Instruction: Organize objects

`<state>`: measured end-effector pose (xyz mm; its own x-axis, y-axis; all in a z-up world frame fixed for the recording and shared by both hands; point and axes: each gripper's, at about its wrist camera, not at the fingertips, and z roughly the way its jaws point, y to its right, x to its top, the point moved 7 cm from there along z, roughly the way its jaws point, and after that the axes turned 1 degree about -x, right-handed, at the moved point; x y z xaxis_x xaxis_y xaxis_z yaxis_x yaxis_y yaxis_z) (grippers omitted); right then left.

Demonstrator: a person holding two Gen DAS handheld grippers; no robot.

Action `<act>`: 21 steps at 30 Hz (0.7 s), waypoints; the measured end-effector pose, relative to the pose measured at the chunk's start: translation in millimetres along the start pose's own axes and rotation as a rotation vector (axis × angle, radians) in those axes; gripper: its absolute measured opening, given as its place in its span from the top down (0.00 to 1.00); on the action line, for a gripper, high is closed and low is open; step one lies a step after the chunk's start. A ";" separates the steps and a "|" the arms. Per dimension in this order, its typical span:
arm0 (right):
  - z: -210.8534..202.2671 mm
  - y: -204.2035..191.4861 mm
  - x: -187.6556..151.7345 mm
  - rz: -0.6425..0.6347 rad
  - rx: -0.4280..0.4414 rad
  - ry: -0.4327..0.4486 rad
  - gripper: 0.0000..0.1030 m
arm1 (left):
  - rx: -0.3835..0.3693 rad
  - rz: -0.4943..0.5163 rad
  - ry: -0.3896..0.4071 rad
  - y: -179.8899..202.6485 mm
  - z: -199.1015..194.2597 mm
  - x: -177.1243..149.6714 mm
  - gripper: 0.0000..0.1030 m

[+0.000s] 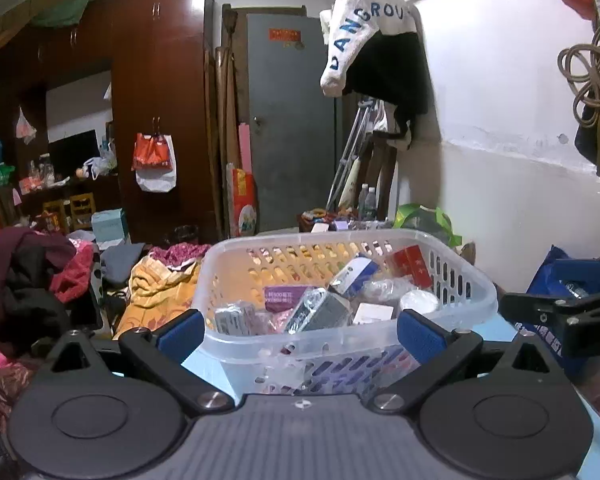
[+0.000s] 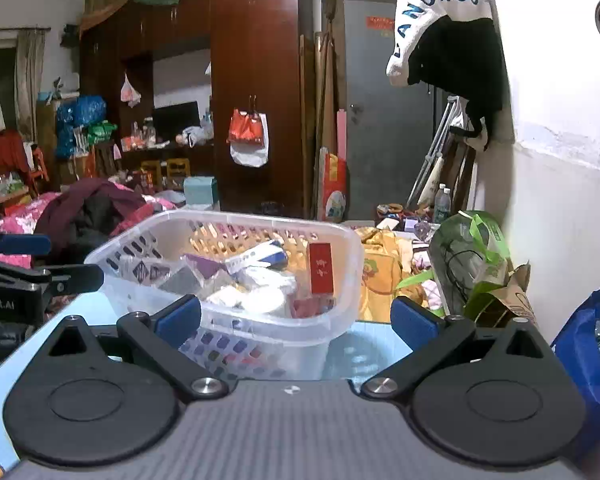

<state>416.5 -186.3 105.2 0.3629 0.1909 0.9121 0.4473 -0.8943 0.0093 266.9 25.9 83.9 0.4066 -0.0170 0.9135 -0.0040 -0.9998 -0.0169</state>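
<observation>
Both the left gripper (image 1: 300,330) and right gripper (image 2: 296,320) are held spread, empty, before the packed plastic basket (image 1: 476,300) on the tabletop (image 2: 364,352); loose boxes could be toppled out by careless reaching.

Basket (image 1: 476,296): translucent white plastic, slotted walls, rolled rim, upright on a pale blue tabletop (image 2: 364,352). Roughly half full of small packages, loosely heaped.

Contents: red box (image 2: 321,268) standing on end against the right wall in the right wrist view; blue-and-white box (image 1: 356,274) tilted near the centre; purple box (image 1: 284,296) lying at a slant; silver blister packs (image 1: 236,316) by the near-left corner; round white lid or tub (image 1: 420,300) toward the near-right. Further small boxes show through the slots in the near wall.
</observation>
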 end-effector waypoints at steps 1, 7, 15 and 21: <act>0.6 -0.6 -1.7 -0.002 -0.004 -0.010 0.00 | -0.002 0.007 0.000 0.5 0.3 -0.2 0.00; 1.0 3.8 -4.7 0.000 -0.005 -0.018 0.00 | 0.007 0.004 -0.019 -0.9 4.1 -4.4 0.00; -0.6 12.3 -8.3 0.028 -0.018 -0.024 0.00 | 0.016 0.033 -0.042 1.1 4.3 -8.9 0.00; -1.3 14.5 -8.5 0.063 0.013 -0.020 0.00 | 0.014 0.000 -0.033 -5.8 -2.2 -6.6 0.00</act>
<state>418.8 -201.5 98.1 0.4066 0.1423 0.9024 0.4336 -0.8995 -0.0535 262.2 31.7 78.8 0.4364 -0.0168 0.8996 0.0085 -0.9997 -0.0228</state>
